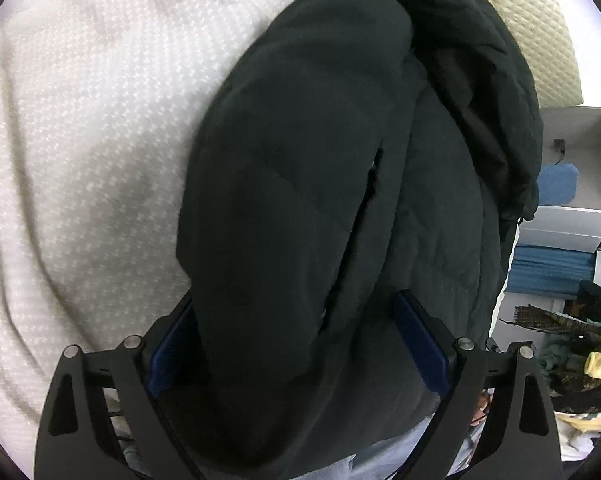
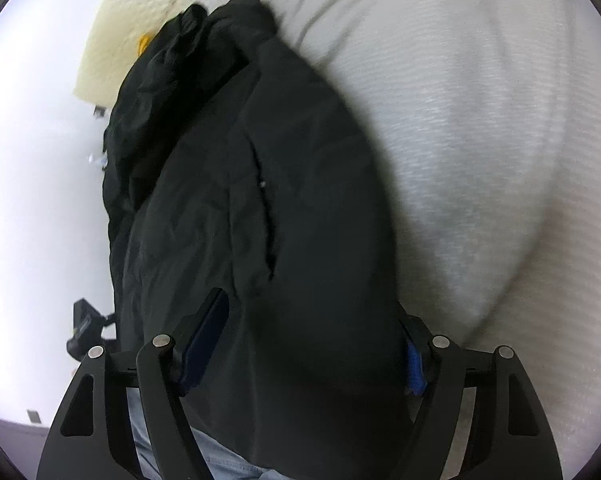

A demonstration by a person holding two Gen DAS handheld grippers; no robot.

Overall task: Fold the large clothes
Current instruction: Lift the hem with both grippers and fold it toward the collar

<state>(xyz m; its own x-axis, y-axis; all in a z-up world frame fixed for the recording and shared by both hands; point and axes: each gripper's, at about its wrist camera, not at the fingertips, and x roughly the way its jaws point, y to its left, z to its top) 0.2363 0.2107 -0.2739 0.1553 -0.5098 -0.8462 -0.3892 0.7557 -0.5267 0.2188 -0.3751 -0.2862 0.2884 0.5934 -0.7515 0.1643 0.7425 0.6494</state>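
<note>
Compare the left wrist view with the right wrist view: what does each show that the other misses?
Only the left wrist view shows grey shelves at the right edge holding blue folded fabric, with a heap of mixed clothes below.

Only the right wrist view shows a small black device on the pale floor and a yellow scrap near the top of the jacket.

Both show the dark jacket lying on the white bedcover, a cream quilted pillow, bulky jacket fabric between the jaws, and light blue jeans below.
</note>
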